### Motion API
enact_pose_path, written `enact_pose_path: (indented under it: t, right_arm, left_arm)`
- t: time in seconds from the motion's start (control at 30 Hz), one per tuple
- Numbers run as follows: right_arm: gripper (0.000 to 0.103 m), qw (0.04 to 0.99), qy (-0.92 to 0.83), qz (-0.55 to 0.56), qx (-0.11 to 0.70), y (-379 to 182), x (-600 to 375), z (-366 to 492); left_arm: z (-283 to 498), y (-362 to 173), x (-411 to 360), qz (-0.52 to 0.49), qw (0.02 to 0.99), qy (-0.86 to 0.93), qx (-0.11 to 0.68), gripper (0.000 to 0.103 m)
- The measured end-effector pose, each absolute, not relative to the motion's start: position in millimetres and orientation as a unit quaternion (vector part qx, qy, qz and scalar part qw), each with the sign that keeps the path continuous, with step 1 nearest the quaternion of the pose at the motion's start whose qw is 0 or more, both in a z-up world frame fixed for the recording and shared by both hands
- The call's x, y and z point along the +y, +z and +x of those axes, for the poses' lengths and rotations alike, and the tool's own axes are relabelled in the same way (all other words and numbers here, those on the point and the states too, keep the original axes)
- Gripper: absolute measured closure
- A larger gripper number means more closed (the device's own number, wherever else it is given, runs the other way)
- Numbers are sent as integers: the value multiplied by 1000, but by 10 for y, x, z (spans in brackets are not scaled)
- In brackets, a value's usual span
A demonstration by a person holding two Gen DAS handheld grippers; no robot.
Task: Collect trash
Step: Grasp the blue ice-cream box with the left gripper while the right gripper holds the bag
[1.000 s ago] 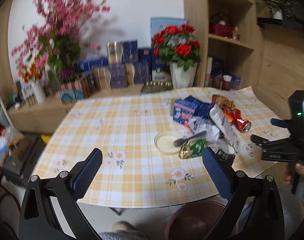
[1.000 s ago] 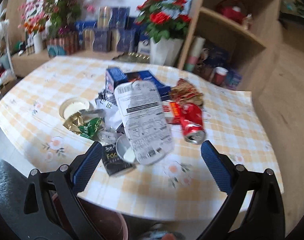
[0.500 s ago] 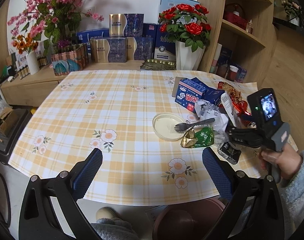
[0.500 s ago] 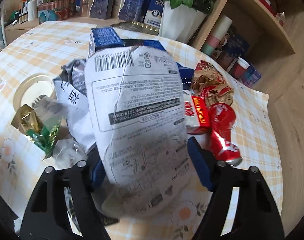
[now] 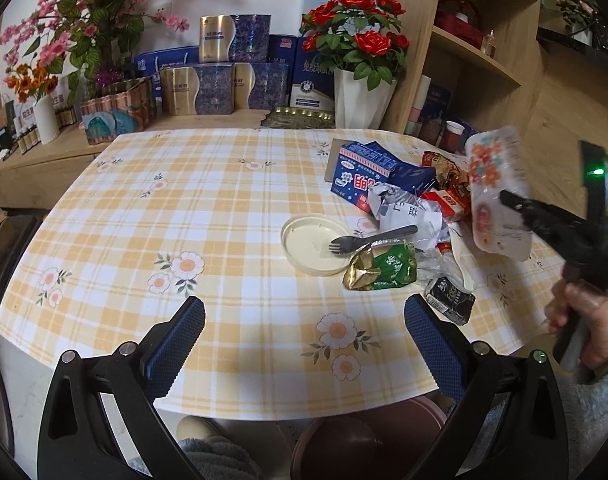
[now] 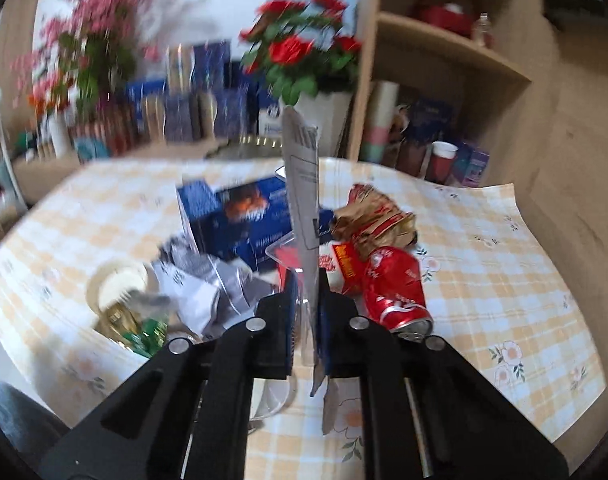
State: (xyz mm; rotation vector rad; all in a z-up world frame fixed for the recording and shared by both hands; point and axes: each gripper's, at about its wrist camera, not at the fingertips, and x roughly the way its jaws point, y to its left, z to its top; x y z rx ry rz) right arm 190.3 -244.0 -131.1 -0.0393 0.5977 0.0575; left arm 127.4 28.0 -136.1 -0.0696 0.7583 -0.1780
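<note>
A pile of trash lies on the right of the checked tablecloth: a blue box, crumpled paper, a green-gold wrapper, a black pack and a crushed red can. A white lid carries a dark fork. My right gripper is closing, its pads pinching a flat white printed wrapper edge-on. In the left wrist view that wrapper hangs above the pile, held by the right gripper. My left gripper is open and holds nothing, near the table's front edge.
A brown bin stands below the table's front edge. Behind the table are a white vase of red roses, stacked gift boxes and pink flowers. Wooden shelves rise at the right.
The right gripper went from wide open around the white wrapper to pinched on it, then raised it off the pile and turned it edge-on. The left gripper sank closer to the table.
</note>
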Motion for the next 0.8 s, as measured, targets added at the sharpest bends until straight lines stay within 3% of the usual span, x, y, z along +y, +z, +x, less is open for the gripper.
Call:
enact_pose_path:
  t: [0.3, 0.53, 0.8]
  right_arm:
    - [90, 959, 28, 35, 281, -1295, -2634, 1593]
    - [90, 960, 7, 52, 276, -1376, -2830, 1522]
    - [90, 960, -9, 66, 272, -1422, -3072, 1435]
  left_arm:
    - [1776, -1456, 263, -153, 887, -120, 418, 6]
    - [2771, -1493, -21, -258, 843, -127, 455, 6]
    - [3853, -1794, -390, -279, 814, -47, 507, 6]
